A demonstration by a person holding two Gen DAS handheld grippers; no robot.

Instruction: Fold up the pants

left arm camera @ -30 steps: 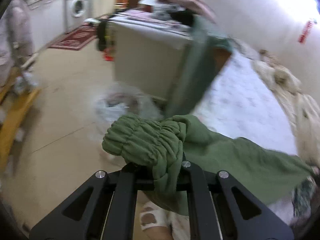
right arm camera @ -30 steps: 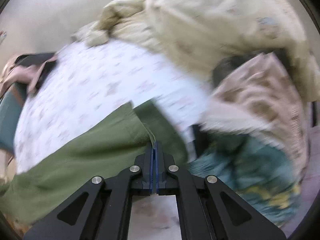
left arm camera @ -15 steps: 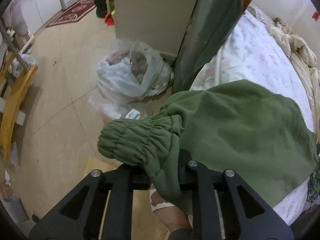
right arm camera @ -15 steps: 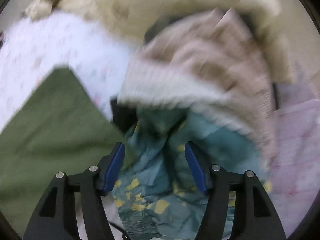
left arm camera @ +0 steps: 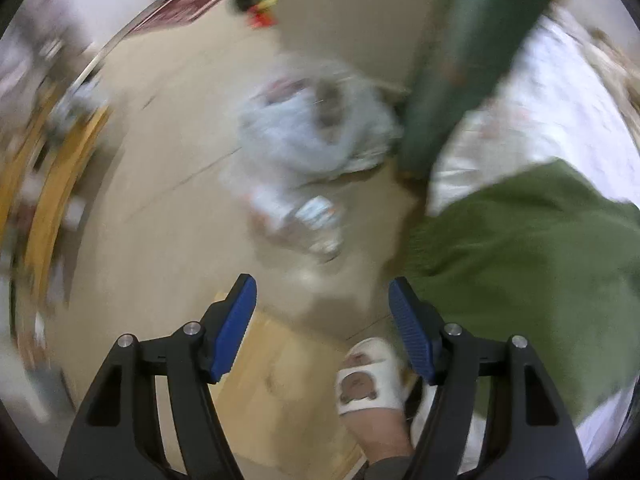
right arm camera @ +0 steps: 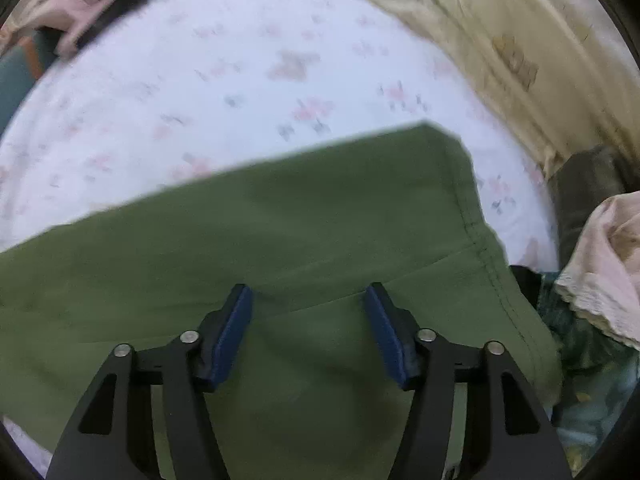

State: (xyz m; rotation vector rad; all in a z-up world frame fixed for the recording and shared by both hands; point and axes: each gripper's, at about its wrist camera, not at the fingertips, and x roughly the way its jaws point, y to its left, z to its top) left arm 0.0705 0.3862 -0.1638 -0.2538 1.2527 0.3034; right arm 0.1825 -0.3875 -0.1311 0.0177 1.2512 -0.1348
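A: Where are the pants [right arm camera: 304,216] lying?
B: They are lying on the bed [right arm camera: 248,80], with a crumpled quilt [right arm camera: 520,40] sitting behind them and to the right.
A: And off the bed?
B: A plastic bag [left arm camera: 312,132] is sitting on the floor [left arm camera: 168,208], left of the bed, and a slippered foot [left arm camera: 368,388] is standing just beside the pants' edge.

A beige floor [left arm camera: 152,208] carries a white plastic bag [left arm camera: 312,136], a red rug [left arm camera: 188,4] far off and yellow wooden furniture [left arm camera: 56,184] at the left, while the bed's floral sheet [right arm camera: 240,80] meets a cream quilt [right arm camera: 520,40] along its far edge.
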